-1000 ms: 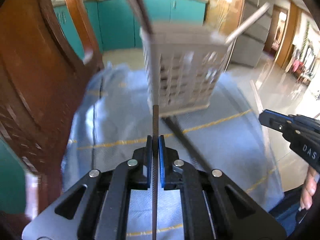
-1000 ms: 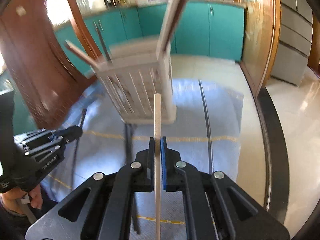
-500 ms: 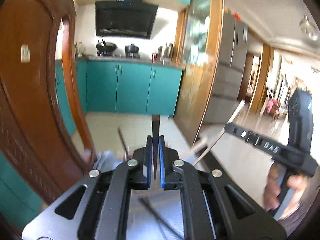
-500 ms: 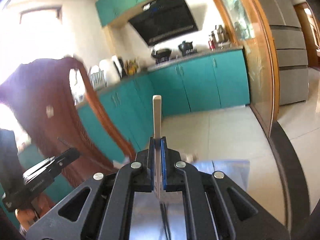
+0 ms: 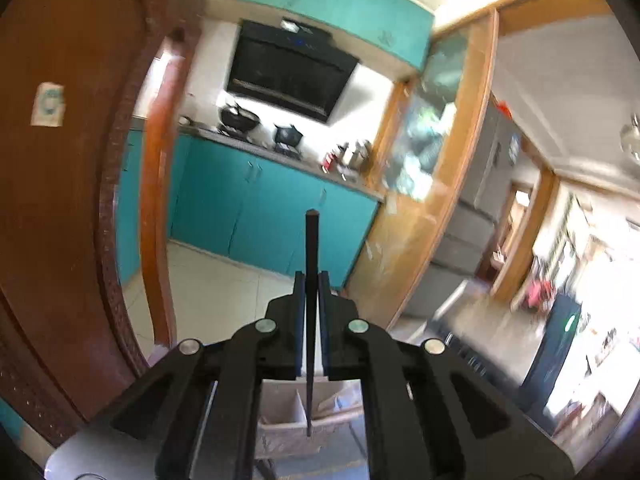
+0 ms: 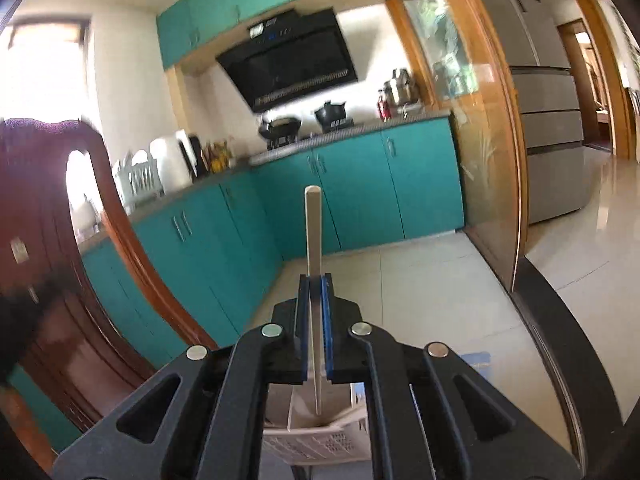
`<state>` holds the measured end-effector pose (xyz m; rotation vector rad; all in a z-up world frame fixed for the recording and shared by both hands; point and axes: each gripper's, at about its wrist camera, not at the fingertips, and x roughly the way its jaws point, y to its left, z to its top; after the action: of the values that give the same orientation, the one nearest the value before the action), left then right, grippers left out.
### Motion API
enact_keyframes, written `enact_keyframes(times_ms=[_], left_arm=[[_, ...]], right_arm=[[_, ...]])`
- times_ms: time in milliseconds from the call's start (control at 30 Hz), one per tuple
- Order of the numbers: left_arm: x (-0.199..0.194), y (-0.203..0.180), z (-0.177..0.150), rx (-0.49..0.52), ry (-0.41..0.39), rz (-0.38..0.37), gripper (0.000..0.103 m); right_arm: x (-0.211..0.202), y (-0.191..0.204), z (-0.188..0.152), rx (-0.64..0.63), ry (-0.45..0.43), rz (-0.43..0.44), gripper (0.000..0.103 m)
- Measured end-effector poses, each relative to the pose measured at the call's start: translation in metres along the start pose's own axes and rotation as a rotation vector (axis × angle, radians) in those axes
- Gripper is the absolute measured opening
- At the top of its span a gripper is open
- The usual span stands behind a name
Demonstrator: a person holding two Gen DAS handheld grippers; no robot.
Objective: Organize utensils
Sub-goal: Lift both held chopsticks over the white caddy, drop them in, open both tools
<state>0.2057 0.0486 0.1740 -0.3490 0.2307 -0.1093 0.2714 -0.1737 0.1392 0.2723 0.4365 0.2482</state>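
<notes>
The left gripper [image 5: 311, 280] is showing black, with blue pads [image 5: 323, 320], and is carrying a dark brown chopstick [image 5: 310, 264]. The right gripper [image 6: 315, 284] is likewise showing black with blue pads [image 6: 326, 320], and is carrying a pale beige chopstick [image 6: 313, 232]. Beneath them a white slotted basket [image 6: 316, 444] is showing a grid of holes. Behind, teal cabinets [image 6: 356, 184] are running under a grey surface [image 6: 348, 124]; a black hood [image 6: 288, 60] is hanging on a white wall. The chair [image 5: 60, 200] is gleaming reddish brown.
</notes>
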Motion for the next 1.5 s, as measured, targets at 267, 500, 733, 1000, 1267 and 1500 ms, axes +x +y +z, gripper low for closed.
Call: enact_keyframes(times_ms=[267, 500, 733, 1000, 1267, 1500], left_arm=[[0.035, -0.001, -0.034, 0.081, -0.012, 0.159, 0.007], [0.034, 0.001, -0.035, 0.042, 0.001, 0.116, 0.007], [-0.001, 0.004, -0.01, -0.046, -0.197, 0.081, 0.007], [0.038, 0.022, -0.019, -0.068, -0.182, 0.15, 0.007], [0.06, 0.006, -0.032, -0.012, -0.109, 0.172, 0.007], [0.073, -0.005, -0.055, 0.075, -0.022, 0.197, 0.007]], right_arm=[[0.009, 0.003, -0.031, -0.077, 0.053, 0.004, 0.006], [-0.002, 0.009, -0.039, -0.113, 0.032, -0.02, 0.006], [0.011, 0.008, -0.048, -0.124, 0.068, 0.007, 0.006], [0.019, 0.006, -0.057, -0.142, 0.087, 0.005, 0.006], [0.011, -0.002, -0.057, -0.143, 0.079, 0.012, 0.028], [-0.036, -0.006, -0.051, -0.149, -0.031, 0.113, 0.036]])
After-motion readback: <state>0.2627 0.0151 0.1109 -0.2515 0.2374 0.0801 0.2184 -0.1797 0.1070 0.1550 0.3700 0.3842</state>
